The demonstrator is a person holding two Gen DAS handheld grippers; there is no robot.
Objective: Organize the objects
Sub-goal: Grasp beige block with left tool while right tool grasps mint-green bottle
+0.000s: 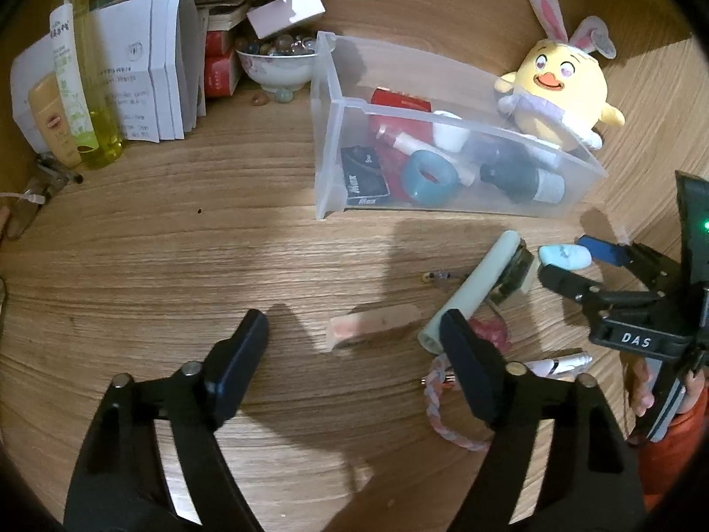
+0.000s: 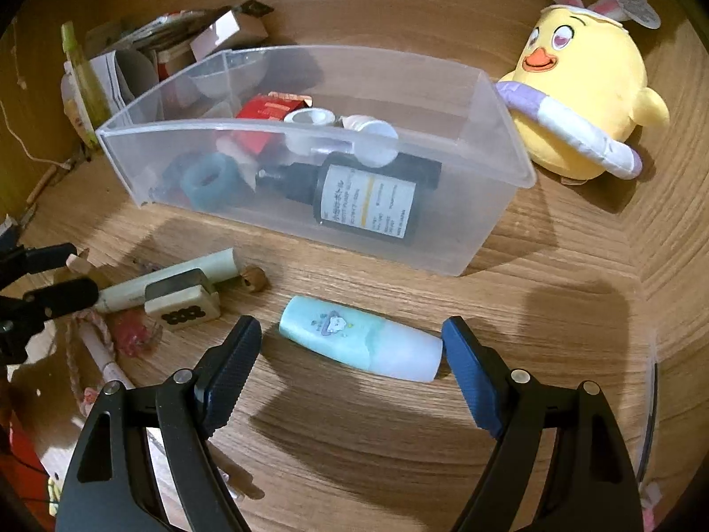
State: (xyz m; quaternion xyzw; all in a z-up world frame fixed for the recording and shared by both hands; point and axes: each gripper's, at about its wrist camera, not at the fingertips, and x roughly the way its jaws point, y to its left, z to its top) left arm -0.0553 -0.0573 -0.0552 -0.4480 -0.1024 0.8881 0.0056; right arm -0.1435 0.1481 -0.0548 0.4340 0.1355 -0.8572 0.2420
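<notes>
Straddling the tube (image 2: 361,344) on the table (image 2: 554,310), the right gripper (image 2: 352,350) stands open just before the bin (image 2: 310,204); the left gripper (image 1: 354,346), also open, holds nothing.

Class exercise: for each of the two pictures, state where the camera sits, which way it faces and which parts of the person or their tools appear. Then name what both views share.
Left wrist: sits on the open left hand-held gripper, looks forward over the wooden table; the right hand-held gripper and fingers show at right.
Right wrist: sits on the open right hand-held gripper, straddling the pale blue bottle.
Shared: clear plastic bin, yellow chick plush toy, pale blue bottle.
</notes>
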